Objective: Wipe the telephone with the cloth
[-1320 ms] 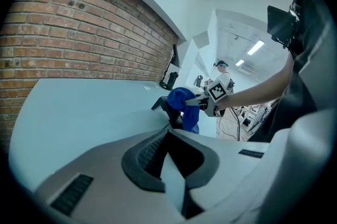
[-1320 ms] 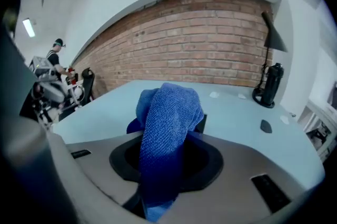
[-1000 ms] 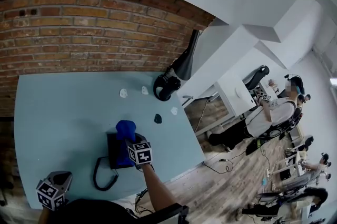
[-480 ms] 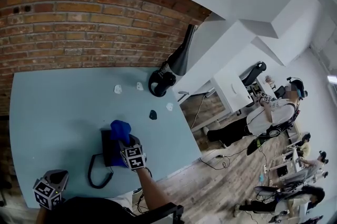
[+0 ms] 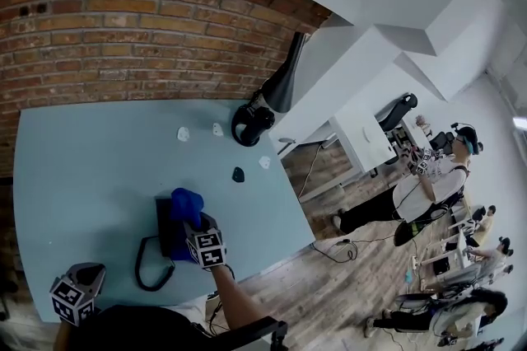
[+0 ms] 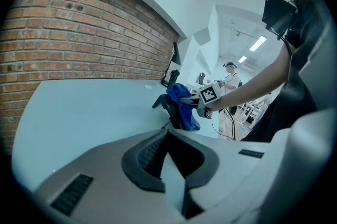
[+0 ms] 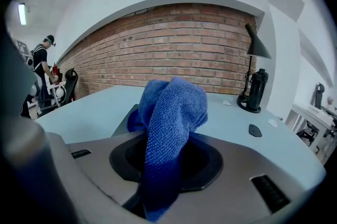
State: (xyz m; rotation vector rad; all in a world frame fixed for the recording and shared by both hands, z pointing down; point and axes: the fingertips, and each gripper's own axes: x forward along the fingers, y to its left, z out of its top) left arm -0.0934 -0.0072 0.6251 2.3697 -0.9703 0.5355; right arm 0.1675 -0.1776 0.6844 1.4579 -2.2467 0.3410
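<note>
A black telephone (image 5: 167,230) with a coiled cord (image 5: 146,279) lies near the front edge of the pale blue table (image 5: 82,168). My right gripper (image 5: 196,227) is shut on a bunched blue cloth (image 5: 187,203) that rests against the telephone's top. In the right gripper view the cloth (image 7: 171,112) rises out of the closed jaws of the right gripper (image 7: 163,175) and hides most of the telephone (image 7: 131,119). My left gripper (image 5: 76,297) hangs at the table's front left corner, away from the phone. In its own view the left gripper (image 6: 171,165) is shut on nothing, facing the telephone (image 6: 167,108) and cloth (image 6: 184,99).
A black desk lamp (image 5: 251,124) stands at the table's back right by the brick wall. Small white pieces (image 5: 183,133) and a dark piece (image 5: 238,175) lie between lamp and phone. The table's right edge drops to a wood floor where people (image 5: 420,193) stand.
The right gripper with the cloth has stayed on the telephone, shifting only slightly. The left gripper has kept its place at the front left corner.
</note>
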